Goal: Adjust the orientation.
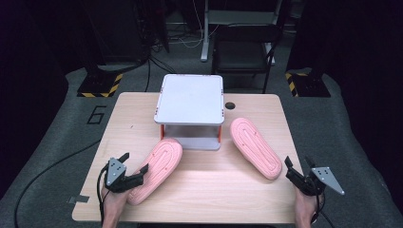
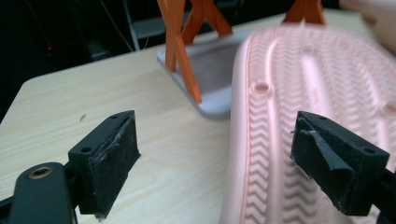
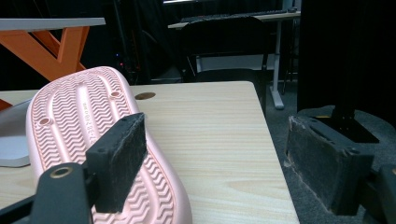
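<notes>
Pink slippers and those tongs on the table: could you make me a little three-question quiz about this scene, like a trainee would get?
1. True or false: both pink slippers lie sole up on the table.
2. Which slipper do the left tongs straddle with open jaws? A) the left slipper B) the right slipper C) neither
3. Fill in: between the two slippers stands a small white ____ on orange legs.

Key
1. True; the zigzag tread faces up on both.
2. A; one jaw is over the sole, the other beside its edge, nothing gripped. The right tongs are open near the right slipper's end.
3. Rack (a two-level shelf).
</notes>
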Demonstrator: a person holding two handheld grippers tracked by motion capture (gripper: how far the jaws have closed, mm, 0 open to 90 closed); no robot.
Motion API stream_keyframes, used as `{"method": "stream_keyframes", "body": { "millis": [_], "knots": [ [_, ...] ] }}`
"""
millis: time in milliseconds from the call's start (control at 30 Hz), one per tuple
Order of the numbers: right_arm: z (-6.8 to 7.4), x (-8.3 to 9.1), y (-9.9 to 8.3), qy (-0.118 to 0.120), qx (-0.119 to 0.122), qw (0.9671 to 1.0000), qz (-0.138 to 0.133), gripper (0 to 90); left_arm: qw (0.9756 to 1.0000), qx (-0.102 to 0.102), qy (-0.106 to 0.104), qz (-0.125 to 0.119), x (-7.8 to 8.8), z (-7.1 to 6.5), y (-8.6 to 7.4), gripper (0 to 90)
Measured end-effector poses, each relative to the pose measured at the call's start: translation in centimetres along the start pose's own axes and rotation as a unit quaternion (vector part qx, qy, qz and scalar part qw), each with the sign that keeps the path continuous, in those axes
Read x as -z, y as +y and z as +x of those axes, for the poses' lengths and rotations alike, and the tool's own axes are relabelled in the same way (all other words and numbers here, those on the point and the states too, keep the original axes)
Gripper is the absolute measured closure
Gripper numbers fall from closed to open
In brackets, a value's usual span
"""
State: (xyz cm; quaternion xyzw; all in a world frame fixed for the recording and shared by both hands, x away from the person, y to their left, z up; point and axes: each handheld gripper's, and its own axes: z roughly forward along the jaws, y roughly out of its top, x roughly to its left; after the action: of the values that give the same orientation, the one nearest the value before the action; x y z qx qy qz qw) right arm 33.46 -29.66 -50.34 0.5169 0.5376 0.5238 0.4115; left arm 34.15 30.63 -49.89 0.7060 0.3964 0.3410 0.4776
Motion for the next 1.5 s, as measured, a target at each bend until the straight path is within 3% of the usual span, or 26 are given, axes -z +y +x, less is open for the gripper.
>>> {"method": "stream_keyframes", "body": {
  "millis": [67, 367, 567, 933, 1200, 1233, 1433, 1500],
  "knots": [
    [0.0, 0.0, 0.0, 0.0, -0.001, 1.0, 0.0, 20.3, 1.0, -0.002, 0.004, 0.0, 0.0, 0.1, 0.0, 14.7],
    [0.0, 0.0, 0.0, -0.002, 0.005, 1.0, 0.002, 20.4, 0.9987, 0.028, 0.042, 0.011, -0.2, 1.9, -0.6, 15.5],
    [0.1, -0.1, -0.1, -0.001, 0.003, 1.0, 0.004, 20.5, 0.9973, 0.034, 0.061, 0.024, -0.6, 3.2, -1.0, 15.6],
    [0.0, 0.1, -0.1, -0.007, 0.004, 1.0, 0.001, 20.6, 0.9942, 0.063, 0.074, 0.047, -1.9, 6.0, -1.6, 17.2],
    [0.1, 0.0, -0.1, -0.003, 0.005, 1.0, 0.001, 20.7, 0.9936, 0.069, 0.076, 0.047, -1.9, 6.7, -1.9, 18.3],
    [0.1, 0.0, -0.1, -0.003, 0.006, 1.0, 0.002, 20.8, 0.994, 0.061, 0.077, 0.05, -1.7, 6.8, -1.9, 18.3],
    [0.1, 0.1, -0.1, -0.006, 0.005, 1.0, -0.001, 20.8, 0.992, 0.077, 0.1, 0.007, 0.2, 7.0, -0.1, 18.3],
    [0.0, 0.0, -0.1, -0.004, 0.005, 1.0, 0.001, 20.8, 0.9938, 0.06, 0.093, -0.01, 1.0, 6.6, 1.1, 18.3]
  ]
}}
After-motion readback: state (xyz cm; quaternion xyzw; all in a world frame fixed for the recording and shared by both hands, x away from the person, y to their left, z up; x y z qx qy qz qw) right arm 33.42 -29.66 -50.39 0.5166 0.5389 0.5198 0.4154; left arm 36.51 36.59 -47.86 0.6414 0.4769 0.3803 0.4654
